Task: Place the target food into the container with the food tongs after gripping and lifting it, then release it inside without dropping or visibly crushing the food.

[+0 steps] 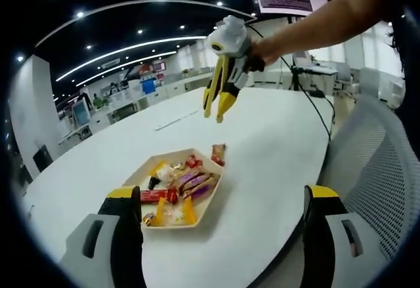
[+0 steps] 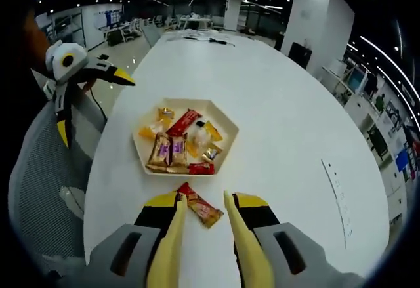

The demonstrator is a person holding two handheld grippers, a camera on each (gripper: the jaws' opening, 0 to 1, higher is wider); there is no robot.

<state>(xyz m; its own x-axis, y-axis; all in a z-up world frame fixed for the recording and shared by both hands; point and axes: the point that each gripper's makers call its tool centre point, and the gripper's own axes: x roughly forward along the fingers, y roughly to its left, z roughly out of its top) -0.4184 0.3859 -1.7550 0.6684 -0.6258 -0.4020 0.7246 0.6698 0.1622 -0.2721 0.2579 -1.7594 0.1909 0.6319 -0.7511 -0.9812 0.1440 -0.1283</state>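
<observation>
**Below the right tongs: one wrapped snack outside the tray**

Between the yellow tong arms of the right gripper (image 2: 203, 226), seen in the right gripper view, lies a red-and-tan wrapped snack (image 2: 199, 206) on the white table (image 2: 295, 124), just beside the near edge of the hexagonal tray (image 2: 226, 127). Its long axis runs diagonally across the gap. The tongs are spread, holding nothing; the tips sit either side of the wrapper, not touching as far as I can tell. The right gripper is nearer. The left gripper (image 1: 220, 206) hangs wide open and empty, well apart, above the tray's far side. The tray already holds several wrapped snacks. Judgement: close gently across the wrapper's width. An open office with ceiling strip lights surrounds the table; a mesh chair (image 1: 380, 170) stands at its edge.
</observation>
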